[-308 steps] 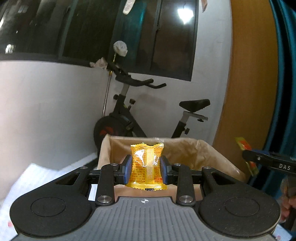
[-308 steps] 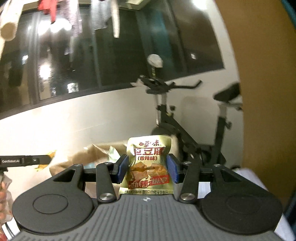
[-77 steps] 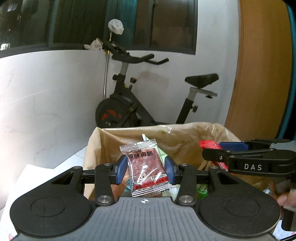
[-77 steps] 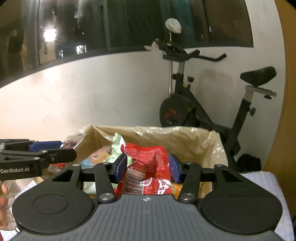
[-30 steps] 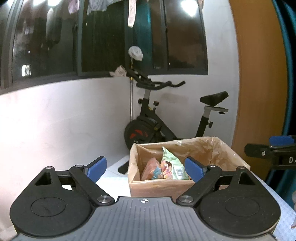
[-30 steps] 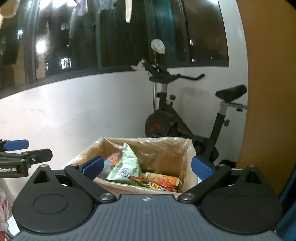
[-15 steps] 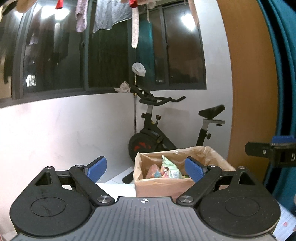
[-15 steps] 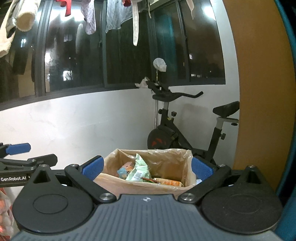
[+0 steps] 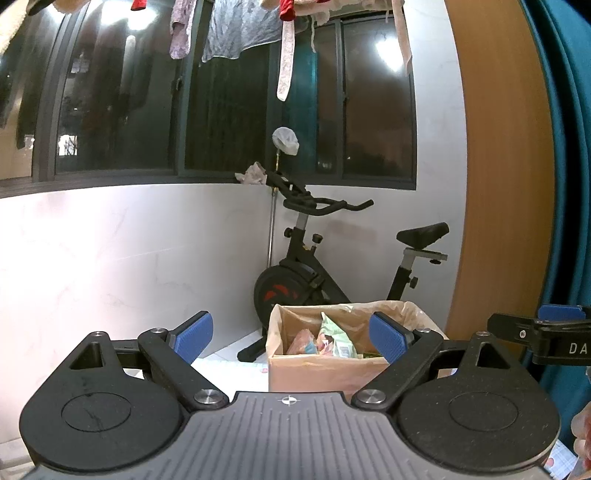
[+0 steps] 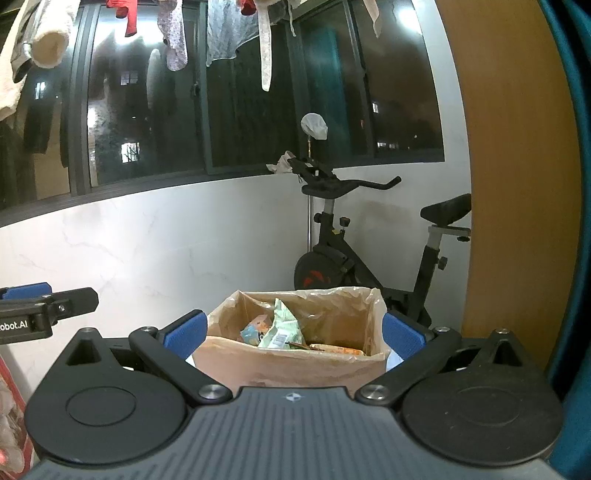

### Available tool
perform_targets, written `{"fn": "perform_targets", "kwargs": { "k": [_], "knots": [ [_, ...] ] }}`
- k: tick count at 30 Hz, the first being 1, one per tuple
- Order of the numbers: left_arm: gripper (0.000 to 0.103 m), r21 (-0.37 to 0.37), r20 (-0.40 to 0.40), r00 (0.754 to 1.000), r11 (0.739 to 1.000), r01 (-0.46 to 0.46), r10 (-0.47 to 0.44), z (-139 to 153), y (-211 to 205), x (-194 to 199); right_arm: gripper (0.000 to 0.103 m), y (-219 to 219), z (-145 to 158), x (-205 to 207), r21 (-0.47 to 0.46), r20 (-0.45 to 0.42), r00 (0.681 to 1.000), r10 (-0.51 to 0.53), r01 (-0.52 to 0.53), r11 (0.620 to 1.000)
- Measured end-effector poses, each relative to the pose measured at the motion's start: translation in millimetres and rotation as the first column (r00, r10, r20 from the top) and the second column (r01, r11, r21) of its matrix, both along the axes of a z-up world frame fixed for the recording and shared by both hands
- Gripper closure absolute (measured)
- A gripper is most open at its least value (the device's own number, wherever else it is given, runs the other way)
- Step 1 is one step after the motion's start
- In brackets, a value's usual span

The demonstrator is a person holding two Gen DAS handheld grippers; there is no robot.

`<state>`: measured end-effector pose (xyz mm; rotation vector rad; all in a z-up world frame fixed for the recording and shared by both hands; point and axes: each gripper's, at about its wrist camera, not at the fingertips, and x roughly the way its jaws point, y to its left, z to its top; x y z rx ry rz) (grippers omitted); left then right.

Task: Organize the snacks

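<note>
A brown cardboard box (image 9: 314, 374) lined with a plastic bag stands on the white table ahead. It holds several snack packets (image 9: 338, 341), among them a pale green one and an orange one. It also shows in the right wrist view (image 10: 288, 365) with the packets (image 10: 280, 332) inside. My left gripper (image 9: 293, 334) is open and empty, held back from the box. My right gripper (image 10: 293, 334) is open and empty, also back from the box. Each gripper's side shows at the edge of the other's view.
A black exercise bike (image 9: 314, 273) stands behind the box against the white wall. A wooden panel (image 9: 498, 184) and a teal curtain (image 9: 569, 147) are on the right. Dark windows with hanging laundry (image 10: 221, 33) are above.
Both grippers held snack packets over the box, then opened and let them go. Both have since pulled back and up, and the box looks smaller.
</note>
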<state>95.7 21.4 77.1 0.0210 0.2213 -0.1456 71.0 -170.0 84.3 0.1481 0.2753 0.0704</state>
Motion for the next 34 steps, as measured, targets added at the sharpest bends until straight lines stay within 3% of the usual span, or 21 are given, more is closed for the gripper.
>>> {"fn": "perform_targets", "kwargs": {
  "k": [34],
  "knots": [
    [0.010, -0.006, -0.010, 1.000, 1.000, -0.012, 0.012, -7.0, -2.3, 2.1, 0.000, -1.0, -5.3, -3.3, -0.004, -0.019, 1.000, -0.001, 0.001, 1.000]
  ]
}}
